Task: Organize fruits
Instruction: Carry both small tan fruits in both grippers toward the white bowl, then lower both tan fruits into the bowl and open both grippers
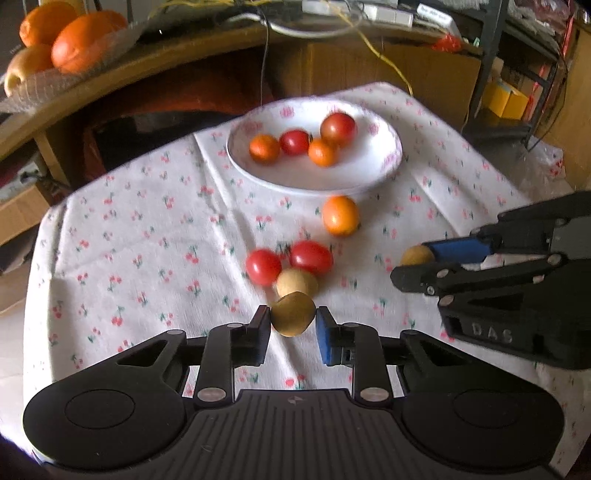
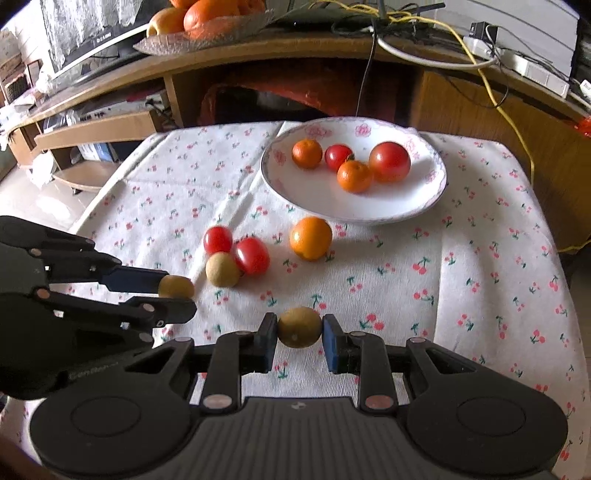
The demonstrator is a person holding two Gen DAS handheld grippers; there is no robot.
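Observation:
My left gripper (image 1: 293, 319) is shut on a tan longan (image 1: 293, 314) just above the cloth; it also shows in the right wrist view (image 2: 176, 287). My right gripper (image 2: 300, 328) is shut on another longan (image 2: 299, 327), seen from the left wrist view (image 1: 417, 255). A third longan (image 2: 222, 269), two red tomatoes (image 2: 252, 255) (image 2: 218, 239) and a small orange (image 2: 311, 238) lie on the cloth. The white plate (image 2: 388, 210) holds two small oranges (image 2: 354, 175) and two tomatoes (image 2: 389, 161).
The table has a cherry-print cloth (image 2: 480, 258). Behind it stands a wooden desk (image 2: 295, 55) with cables and a glass dish of large oranges (image 2: 207, 22). The table's edges fall off at left and right.

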